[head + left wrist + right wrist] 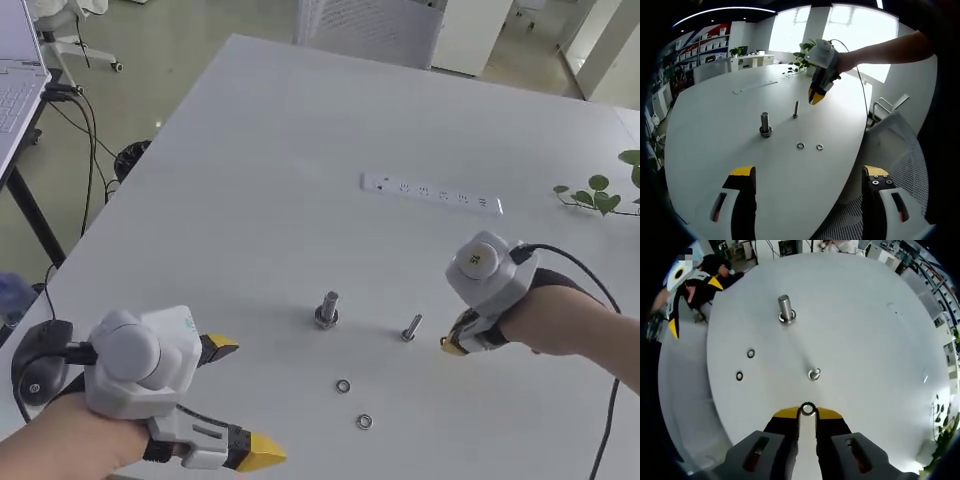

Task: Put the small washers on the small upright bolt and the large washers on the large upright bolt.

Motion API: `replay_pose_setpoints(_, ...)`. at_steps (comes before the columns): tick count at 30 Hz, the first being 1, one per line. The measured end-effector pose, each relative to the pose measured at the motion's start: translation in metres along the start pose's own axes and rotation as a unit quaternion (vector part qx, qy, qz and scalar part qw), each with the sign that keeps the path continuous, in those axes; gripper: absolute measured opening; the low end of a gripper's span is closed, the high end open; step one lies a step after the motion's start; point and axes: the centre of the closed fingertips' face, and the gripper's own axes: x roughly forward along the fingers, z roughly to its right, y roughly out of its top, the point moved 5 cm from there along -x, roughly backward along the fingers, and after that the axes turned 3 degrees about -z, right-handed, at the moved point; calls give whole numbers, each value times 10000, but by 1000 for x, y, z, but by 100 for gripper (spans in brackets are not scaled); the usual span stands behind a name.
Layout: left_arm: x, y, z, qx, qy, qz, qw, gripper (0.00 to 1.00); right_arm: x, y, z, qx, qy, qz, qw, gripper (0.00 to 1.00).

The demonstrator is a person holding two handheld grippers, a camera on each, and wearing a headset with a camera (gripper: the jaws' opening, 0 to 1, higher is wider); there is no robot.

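Observation:
The large upright bolt (327,309) (765,124) (785,308) stands mid-table with a washer at its base. To its right stands the small upright bolt (411,328) (796,108) (814,373). Two small washers (343,386) (364,421) (800,145) (819,147) (751,353) (739,375) lie flat on the table in front of the bolts. My right gripper (452,345) (808,411) (813,99) is shut on a small washer (808,408), just right of the small bolt. My left gripper (245,400) (807,175) (690,305) hangs open at the near left, nothing between its jaws.
A white power strip (431,193) lies farther back on the white table (250,180). A green plant (600,192) sits at the right edge. A laptop (18,70) on a stand and cables are off the table's left side. A mesh chair (895,145) stands by the near edge.

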Motion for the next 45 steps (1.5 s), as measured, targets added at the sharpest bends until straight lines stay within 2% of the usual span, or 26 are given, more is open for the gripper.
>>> replay_pose_setpoints(11,1,-2,0,-29,-4,-8,10000,88,-8,23,14,-66,-72,120,9999,11)
replay_pose_setpoints(25,1,-4,-1,-64,13,0,10000,88,-12,39,1,-219,-49,166,9996,11)
replay_pose_setpoints(30,2,-4,-1,-62,-3,-25,10000,87,-9,41,-2,-246,17,139,9996,11)
replay_pose_setpoints(45,2,-5,-2,-117,-15,-27,9999,87,-2,42,-2,-327,8,101,9994,11)
